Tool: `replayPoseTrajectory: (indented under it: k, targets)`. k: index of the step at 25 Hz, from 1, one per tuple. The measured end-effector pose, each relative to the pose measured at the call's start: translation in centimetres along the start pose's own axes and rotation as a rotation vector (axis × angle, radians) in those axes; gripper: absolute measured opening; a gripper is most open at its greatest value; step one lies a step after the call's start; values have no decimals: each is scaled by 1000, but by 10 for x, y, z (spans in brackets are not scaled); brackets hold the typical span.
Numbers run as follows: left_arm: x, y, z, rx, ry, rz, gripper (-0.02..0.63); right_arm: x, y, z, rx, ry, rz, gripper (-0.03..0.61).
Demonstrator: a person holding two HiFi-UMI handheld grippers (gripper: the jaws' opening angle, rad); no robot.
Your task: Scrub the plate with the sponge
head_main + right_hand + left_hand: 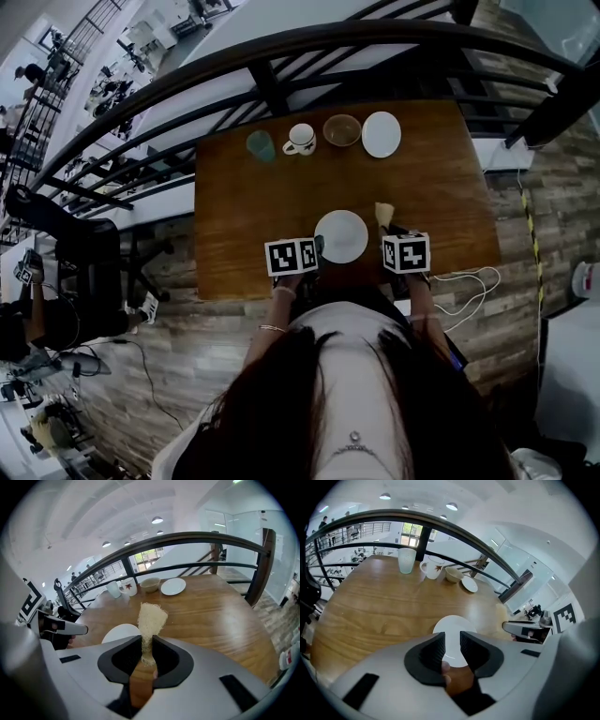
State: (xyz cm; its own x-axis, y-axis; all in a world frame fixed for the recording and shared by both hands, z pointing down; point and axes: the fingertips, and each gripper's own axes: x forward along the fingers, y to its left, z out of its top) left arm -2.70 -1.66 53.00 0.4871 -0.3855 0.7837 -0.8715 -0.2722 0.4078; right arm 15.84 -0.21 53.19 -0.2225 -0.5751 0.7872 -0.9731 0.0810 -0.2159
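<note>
While right tongs [146,641] pinch sponge [151,616] and left tongs [451,638] sit open, empty: rub plate [452,622] between them, firm circles.

The head view is rendered dim, with dark corners and strong curving at the edges. Both gripper views are lit brightly by round ceiling lights [451,506] and daylight behind. A soft sheen is seen on the table [370,606], and the nearest foreground is blurred.

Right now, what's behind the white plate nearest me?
Four things in a row along the far edge: a green cup, a white mug, a brown bowl and another white plate. Nothing covers them, but what the cup and mug hold can't be seen.
</note>
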Motion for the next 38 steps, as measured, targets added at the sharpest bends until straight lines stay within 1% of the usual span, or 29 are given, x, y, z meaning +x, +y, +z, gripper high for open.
replayPoseTrajectory:
  k: [3,7,10,15,20,26,30,34,38]
  targets:
    - [-8,-2,6,3,-41,1,100,-4,3,5,-17,-24,22,87]
    - [-16,-6,13,40,-78,16,80,-9,0,7,-21,-31,19,87]
    - [-22,-9,17,63,-108,28,53,-10,-1,8,-22,-31,21,87]
    - [-21,-24,19,82,-139,2,33,-13,-10,11,-43,-45,0,87]
    - [-29,-25,26,79,-166,8,20,-17,-11,18,-59,-62,-11,87]
    - [-32,-29,34,79,-229,58,15,-23,-21,20,-91,-77,-24,87]
    - [-27,-39,35,93,-241,73,15,-27,-33,19,-108,-69,-22,87]
    - [-24,-46,39,72,-253,75,15,-30,-44,22,-115,-62,-17,87]
    - [-24,-42,39,54,-253,95,15,-29,-45,24,-127,-56,-9,87]
